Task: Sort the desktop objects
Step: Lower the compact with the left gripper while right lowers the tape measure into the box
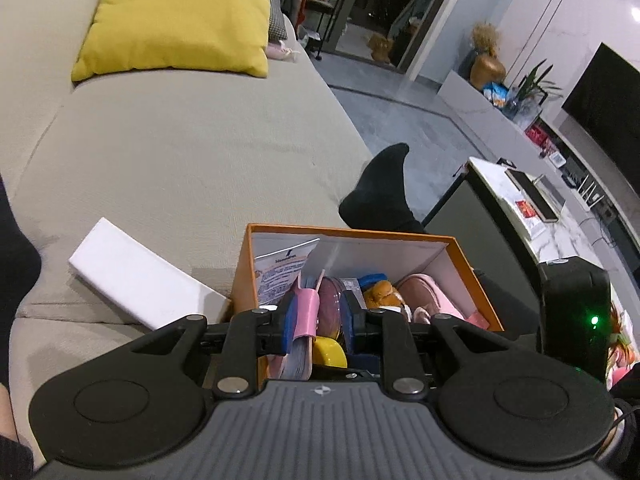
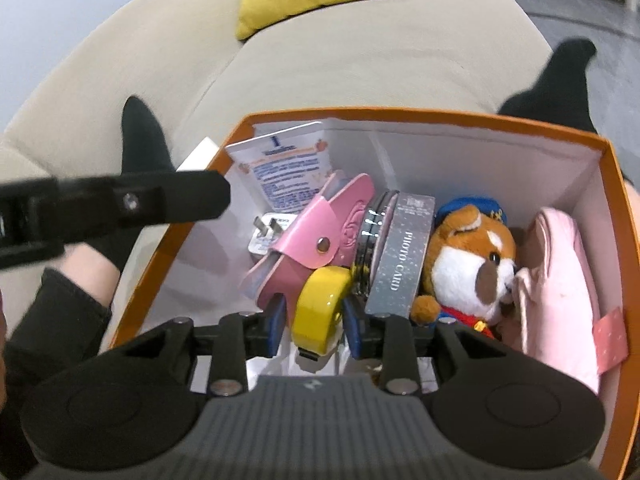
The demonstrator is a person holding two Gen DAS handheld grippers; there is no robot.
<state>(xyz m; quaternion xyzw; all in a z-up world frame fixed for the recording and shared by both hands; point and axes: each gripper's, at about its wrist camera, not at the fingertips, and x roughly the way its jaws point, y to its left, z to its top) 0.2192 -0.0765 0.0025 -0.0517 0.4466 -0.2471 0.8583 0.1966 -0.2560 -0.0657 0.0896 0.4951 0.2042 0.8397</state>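
The orange box (image 2: 612, 184) is crowded: pink case (image 2: 320, 232), yellow tape measure (image 2: 320, 312), photo-card box (image 2: 404, 248), plush (image 2: 472, 264) and pink cloth (image 2: 560, 280) fill its middle and right. Bare floor shows along its left wall.

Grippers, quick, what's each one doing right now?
Left gripper: slightly open, holding nothing.
Right gripper: open, yellow tape measure loose between its pads.

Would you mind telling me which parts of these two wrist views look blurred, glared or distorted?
Right wrist view: the left claw's arm crossing at the left is smeared, while the plush toy is fairly sharp. Left wrist view: fisheye bending curves the sofa, and glare whitens the wall at the upper right.
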